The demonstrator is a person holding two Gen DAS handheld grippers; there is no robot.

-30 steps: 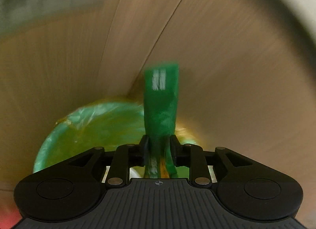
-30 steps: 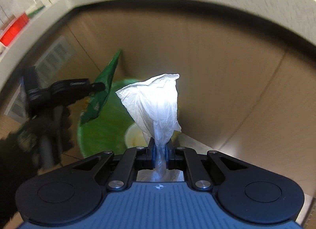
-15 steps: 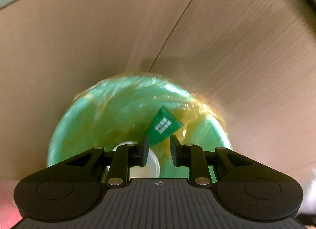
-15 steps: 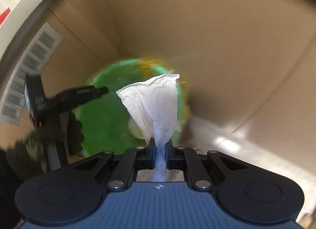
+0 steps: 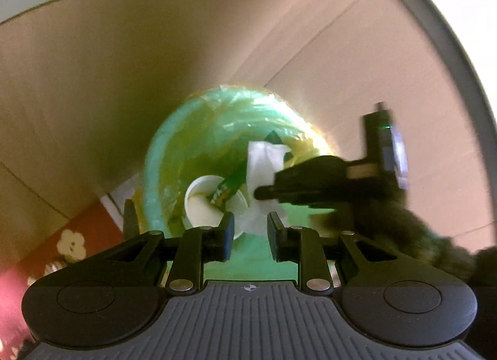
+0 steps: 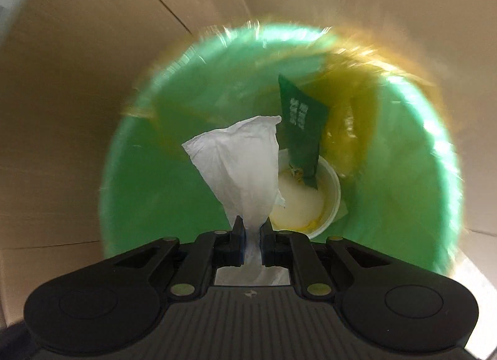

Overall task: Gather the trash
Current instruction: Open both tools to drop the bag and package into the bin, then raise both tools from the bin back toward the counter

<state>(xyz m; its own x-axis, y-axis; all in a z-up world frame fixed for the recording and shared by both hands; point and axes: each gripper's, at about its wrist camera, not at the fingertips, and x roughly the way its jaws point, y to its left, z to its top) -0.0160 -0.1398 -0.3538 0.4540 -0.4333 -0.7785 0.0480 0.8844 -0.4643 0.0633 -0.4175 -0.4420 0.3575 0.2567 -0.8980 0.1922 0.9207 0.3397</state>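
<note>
Over green bin (image 6: 161, 192): right hand-held gripper (image 6: 251, 229) pointing steeply down, pinching white tissue (image 6: 242, 167); left hand-held gripper (image 5: 248, 229) parted, empty.

Tissue: crumpled white paper tissue (image 6: 242, 167), upright, above the bin.
Wrapper: dark green foil wrapper (image 6: 301, 130), leaning inside the green-lined round bin (image 6: 130, 173).
Cup: white paper cup (image 6: 310, 204), at the bin's bottom.

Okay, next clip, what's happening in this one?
A person is clearing trash into a green plastic-lined bin using two tools. The right hand-held gripper is shut on a crumpled white tissue, held over the bin's opening. The left hand-held gripper is open and holds nothing. A dark green snack wrapper already lies inside, leaning into a white paper cup at the bottom.
</note>
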